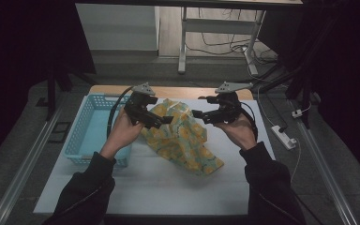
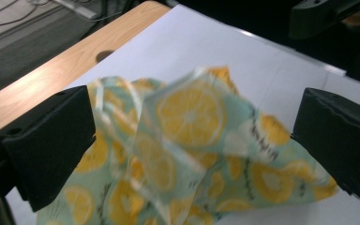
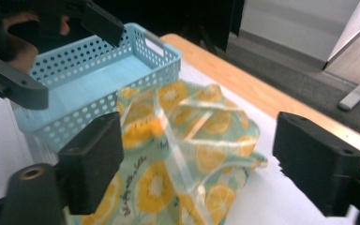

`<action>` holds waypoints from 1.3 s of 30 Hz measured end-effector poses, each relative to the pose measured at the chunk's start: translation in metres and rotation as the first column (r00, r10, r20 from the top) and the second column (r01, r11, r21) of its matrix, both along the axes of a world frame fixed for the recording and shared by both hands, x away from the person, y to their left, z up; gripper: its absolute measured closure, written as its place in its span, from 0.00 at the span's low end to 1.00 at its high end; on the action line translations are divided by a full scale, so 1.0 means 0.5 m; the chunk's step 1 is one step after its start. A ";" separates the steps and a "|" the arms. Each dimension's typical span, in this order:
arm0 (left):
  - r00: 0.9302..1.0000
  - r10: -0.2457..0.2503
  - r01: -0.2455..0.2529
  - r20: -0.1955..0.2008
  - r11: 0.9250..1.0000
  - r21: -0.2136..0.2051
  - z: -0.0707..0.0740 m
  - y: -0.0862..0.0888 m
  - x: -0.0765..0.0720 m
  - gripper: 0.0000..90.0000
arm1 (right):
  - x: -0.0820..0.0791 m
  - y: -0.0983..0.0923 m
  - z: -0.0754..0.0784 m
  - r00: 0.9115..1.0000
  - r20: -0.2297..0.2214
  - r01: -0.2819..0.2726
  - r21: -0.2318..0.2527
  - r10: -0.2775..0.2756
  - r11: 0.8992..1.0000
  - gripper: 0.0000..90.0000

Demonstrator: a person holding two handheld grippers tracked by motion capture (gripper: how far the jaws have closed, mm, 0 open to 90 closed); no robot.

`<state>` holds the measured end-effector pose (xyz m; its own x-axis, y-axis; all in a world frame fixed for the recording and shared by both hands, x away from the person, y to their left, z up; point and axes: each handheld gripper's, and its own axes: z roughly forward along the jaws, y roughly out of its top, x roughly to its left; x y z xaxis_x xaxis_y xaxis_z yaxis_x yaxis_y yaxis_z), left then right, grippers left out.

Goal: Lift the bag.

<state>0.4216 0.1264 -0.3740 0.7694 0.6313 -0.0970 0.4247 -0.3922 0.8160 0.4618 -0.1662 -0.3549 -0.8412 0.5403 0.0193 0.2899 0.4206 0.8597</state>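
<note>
A crumpled cloth (image 1: 183, 137) printed with yellow lemon slices on pale green lies on the white table top (image 1: 168, 187). My left gripper (image 1: 167, 120) hovers over the cloth's left part, jaws wide apart. In the left gripper view the cloth (image 2: 187, 140) rises in a fold between the two black pads (image 2: 51, 140) without touching them. My right gripper (image 1: 197, 113) hangs over the cloth's upper right, also open. In the right gripper view the cloth (image 3: 187, 140) sits beyond the spread pads (image 3: 96, 159), free of them.
A light blue perforated basket (image 1: 80, 127) stands on the table left of the cloth, its bottom bare (image 3: 93, 77). A wooden strip (image 1: 178, 92) runs along the table's far edge. A white power strip (image 1: 284, 136) lies on the floor at the right.
</note>
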 end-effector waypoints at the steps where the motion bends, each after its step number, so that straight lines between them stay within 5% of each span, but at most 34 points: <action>1: 1.000 -0.005 0.005 -0.003 1.000 -0.003 -0.005 0.003 -0.004 0.00 | -0.002 -0.001 -0.006 1.000 -0.002 0.000 0.000 0.000 1.000 0.15; 9: 1.000 -0.006 0.006 -0.007 1.000 -0.025 -0.048 0.030 -0.039 0.00 | -0.020 -0.009 -0.046 1.000 -0.023 0.011 0.009 -0.011 1.000 0.03; 23: 0.999 0.011 -0.014 -0.043 0.998 -0.058 -0.119 0.065 -0.067 0.00 | -0.040 -0.025 -0.092 0.999 -0.034 0.016 0.015 -0.015 1.000 0.02; 39: 0.998 0.032 -0.037 -0.058 0.996 -0.087 -0.135 0.081 -0.126 0.00 | -0.080 -0.040 -0.104 1.000 -0.015 0.005 -0.003 -0.005 1.000 0.01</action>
